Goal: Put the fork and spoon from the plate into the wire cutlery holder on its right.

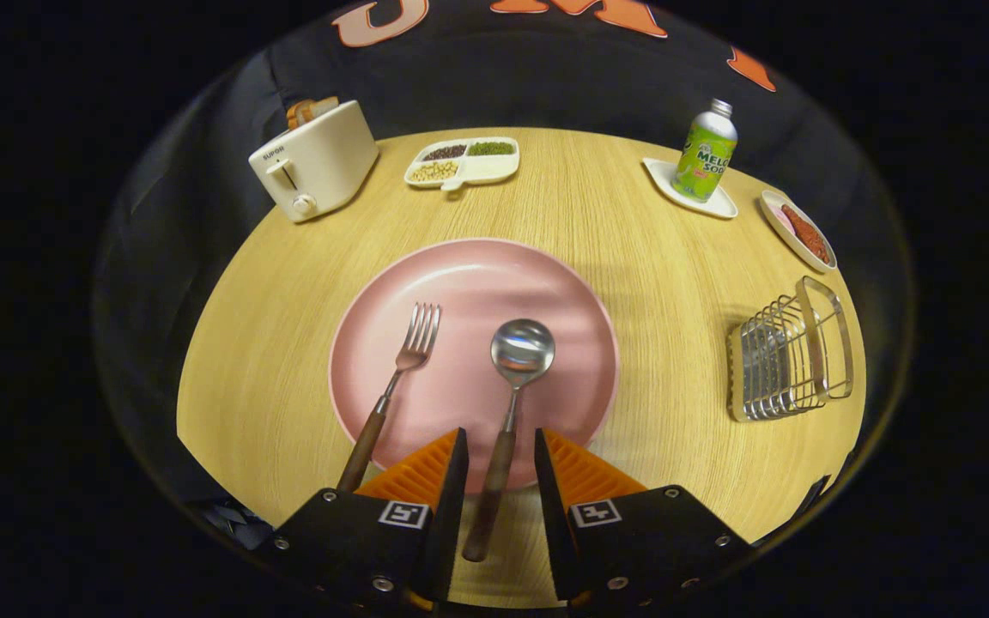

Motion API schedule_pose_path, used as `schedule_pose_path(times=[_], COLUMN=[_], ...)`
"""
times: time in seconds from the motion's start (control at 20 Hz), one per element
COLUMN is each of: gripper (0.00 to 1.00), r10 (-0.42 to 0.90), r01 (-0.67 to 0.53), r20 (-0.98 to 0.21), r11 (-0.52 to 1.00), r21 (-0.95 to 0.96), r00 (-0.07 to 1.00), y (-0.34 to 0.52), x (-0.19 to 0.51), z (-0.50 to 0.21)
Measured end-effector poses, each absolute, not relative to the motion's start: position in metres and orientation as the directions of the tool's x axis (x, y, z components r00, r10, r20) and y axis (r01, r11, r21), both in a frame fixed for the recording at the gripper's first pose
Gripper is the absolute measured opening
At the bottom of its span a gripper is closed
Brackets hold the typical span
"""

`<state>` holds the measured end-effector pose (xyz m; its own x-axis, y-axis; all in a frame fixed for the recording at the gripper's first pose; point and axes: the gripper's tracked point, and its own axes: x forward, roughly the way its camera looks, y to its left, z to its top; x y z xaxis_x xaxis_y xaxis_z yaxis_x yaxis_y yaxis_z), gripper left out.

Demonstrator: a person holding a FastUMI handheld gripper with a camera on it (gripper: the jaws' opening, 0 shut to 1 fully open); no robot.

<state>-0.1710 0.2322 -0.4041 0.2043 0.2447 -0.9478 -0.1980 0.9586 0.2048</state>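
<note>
Our tongs (pixel 500 463) stand open astride the wooden-handled steel spoon (pixel 513 386) on the round pink plate (pixel 469 275), gripping nothing; we should close squarely on the handle.

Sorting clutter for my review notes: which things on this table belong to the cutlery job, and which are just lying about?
Job: fork, spoon with its handle between the open fingers of the hand-held gripper, pink plate, wire cutlery holder.

Lying about: toaster, divided snack tray, soda bottle, small dish.
</note>
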Motion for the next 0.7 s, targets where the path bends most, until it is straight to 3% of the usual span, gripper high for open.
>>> schedule_pose_path(times=[0.2,0.35,0.55,0.7], gripper=[0.26,0.16,0.08,0.07], r10=[0.207,0.189,0.217,0.262], r01=[-0.206,-0.201,-0.167,-0.177], r20=[-0.962,-0.971,-0.969,-0.948], r11=[0.964,0.967,0.966,0.957], r21=[0.169,0.158,0.196,0.231], r00=[0.180,0.147,0.117,0.179], y=[0.232,0.229,0.231,0.231], x=[-0.172,-0.170,-0.167,-0.156], z=[-0.412,-0.418,-0.420,-0.411])
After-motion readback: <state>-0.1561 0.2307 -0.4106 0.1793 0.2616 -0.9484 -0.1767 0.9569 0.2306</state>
